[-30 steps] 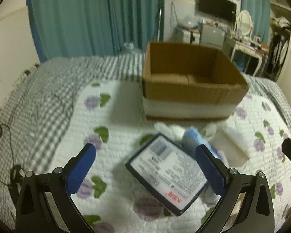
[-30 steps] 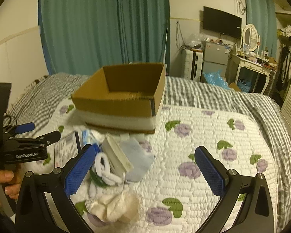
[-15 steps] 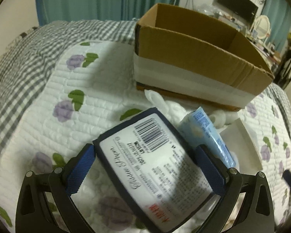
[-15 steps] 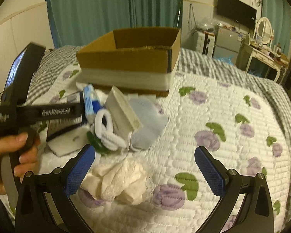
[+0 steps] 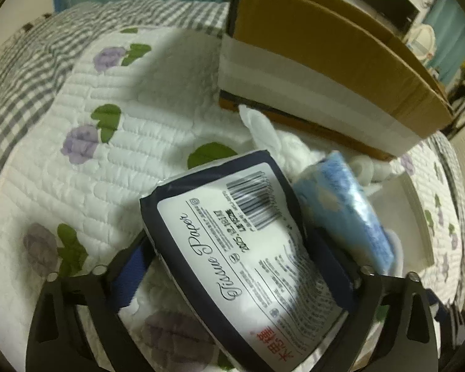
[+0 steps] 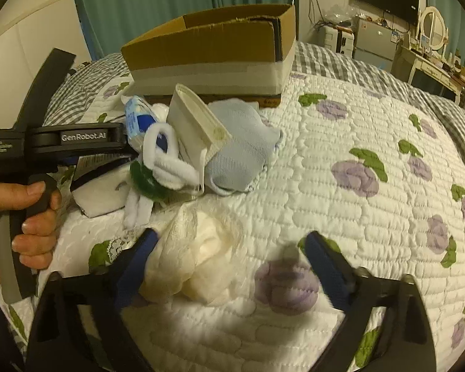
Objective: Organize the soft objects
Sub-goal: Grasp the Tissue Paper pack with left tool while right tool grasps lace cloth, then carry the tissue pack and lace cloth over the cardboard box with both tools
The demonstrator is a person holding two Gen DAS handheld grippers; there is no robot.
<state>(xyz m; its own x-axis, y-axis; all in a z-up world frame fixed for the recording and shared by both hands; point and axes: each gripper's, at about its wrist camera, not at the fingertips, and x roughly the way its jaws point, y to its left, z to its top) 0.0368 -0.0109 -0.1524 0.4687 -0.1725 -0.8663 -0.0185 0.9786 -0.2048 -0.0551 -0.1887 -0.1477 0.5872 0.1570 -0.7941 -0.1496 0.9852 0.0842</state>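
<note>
Tissue pack (image 5: 248, 248) sits clamped between the left hand-held gripper (image 5: 232, 266) fingers; right hand-held gripper (image 6: 229, 266) spreads apart around a cream cloth (image 6: 195, 257).

A flowered white quilt (image 6: 341, 142) covers the bed (grey checks at its edges). A cardboard box (image 6: 214, 52) sits far on it, soft objects (image 6: 201, 148) piled just nearer.

Tissue pack (image 5: 248, 266): white label in cursive, "Tissue Paper"; a barcode above it; red Chinese characters at the lower corner; small print beside the script, illegible.
Left gripper (image 6: 77, 142), side of body: "GenRobot.AI" in pale letters; smaller lines further back, unreadable.
</note>
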